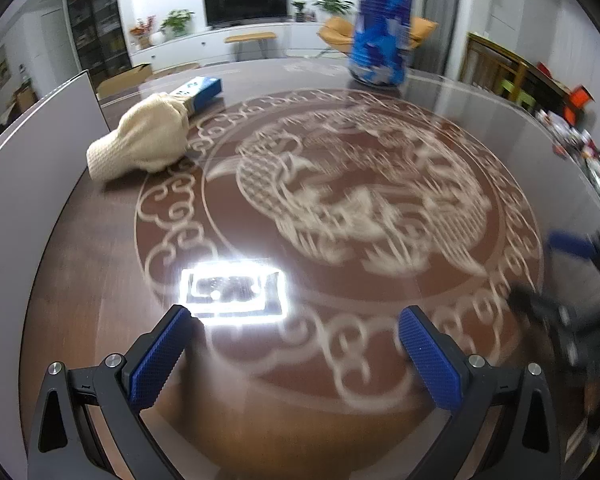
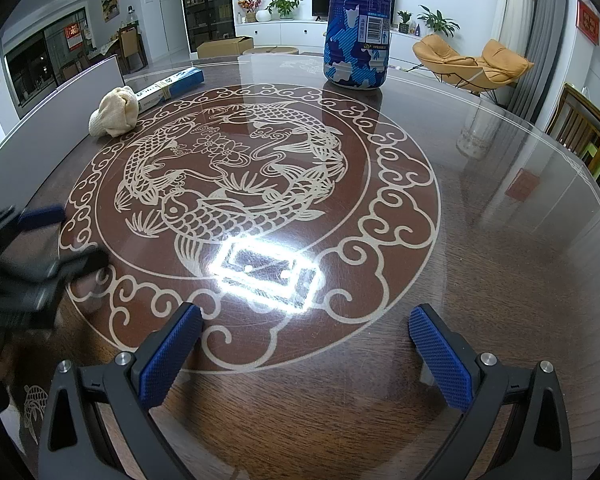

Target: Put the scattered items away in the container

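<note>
A cream knitted cloth [image 2: 114,111] lay bunched at the far left of the desk [image 2: 480,280], touching the near end of a long blue-and-white box [image 2: 172,82] that ran away from it towards the far edge. A tall blue-and-white bottle [image 2: 358,24] stood upright at the far side, right of centre and well apart from the other two. These looked like the scattered items; the pale grey panel [image 2: 60,96] rising just left of the cloth was probably a wall of the container, though its inside was hidden.

The left hand-held gripper [image 1: 296,348] and the right hand-held gripper [image 2: 304,344] both hovered over the near part of the desk with blue pads spread wide and nothing between them, seemingly ready for a first pick. The left view was blurred, which suggested it was swinging.

The desk was dark wood under glossy glass, carrying a pale fish medallion [image 2: 236,184] and a bright ceiling-lamp reflection. Beyond were a television, potted plants, white cabinets and orange lounge chairs.
</note>
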`<state>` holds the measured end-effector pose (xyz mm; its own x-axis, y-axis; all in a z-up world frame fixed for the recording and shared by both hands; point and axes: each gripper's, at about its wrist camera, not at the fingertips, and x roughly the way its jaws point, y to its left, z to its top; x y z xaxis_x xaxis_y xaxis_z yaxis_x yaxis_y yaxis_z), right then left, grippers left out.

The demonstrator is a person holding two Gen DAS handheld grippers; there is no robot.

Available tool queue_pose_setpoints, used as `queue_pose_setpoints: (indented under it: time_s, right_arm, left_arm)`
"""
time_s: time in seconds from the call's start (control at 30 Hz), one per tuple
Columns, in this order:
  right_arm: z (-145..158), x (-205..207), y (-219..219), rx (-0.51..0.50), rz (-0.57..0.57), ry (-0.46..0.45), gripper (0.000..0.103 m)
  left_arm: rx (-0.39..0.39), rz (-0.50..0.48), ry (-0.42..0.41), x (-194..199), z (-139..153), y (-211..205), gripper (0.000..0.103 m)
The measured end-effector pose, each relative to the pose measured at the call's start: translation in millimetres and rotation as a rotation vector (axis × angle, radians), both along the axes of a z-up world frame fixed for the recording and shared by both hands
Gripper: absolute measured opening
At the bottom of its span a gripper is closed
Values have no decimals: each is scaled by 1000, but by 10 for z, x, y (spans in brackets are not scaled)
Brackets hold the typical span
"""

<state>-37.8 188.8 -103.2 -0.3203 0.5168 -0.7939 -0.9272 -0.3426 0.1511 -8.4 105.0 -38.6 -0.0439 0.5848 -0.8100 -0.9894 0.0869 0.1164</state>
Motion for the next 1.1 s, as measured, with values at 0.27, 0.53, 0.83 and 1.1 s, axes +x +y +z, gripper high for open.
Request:
queue_pose_setpoints:
  time_s: [0.27,0.53,0.83,1.1]
  right_arm:
    - [1,-2,1,-2,-1,-1,103]
    - [0,-1,1,-6,-2,-2,103]
    - [31,-366,590,-48,133,-20,103]
    - [734,-1764,1961,-52,203,71,102]
  left_arm:
    - [-29,-9,4,-104,18,-278,103]
    - [-19,-38,2,-175,35,-258,103]
    - [-15,-63,5,-186,41,-344,103]
    - [-16,-88,4,-206,50,-358,103]
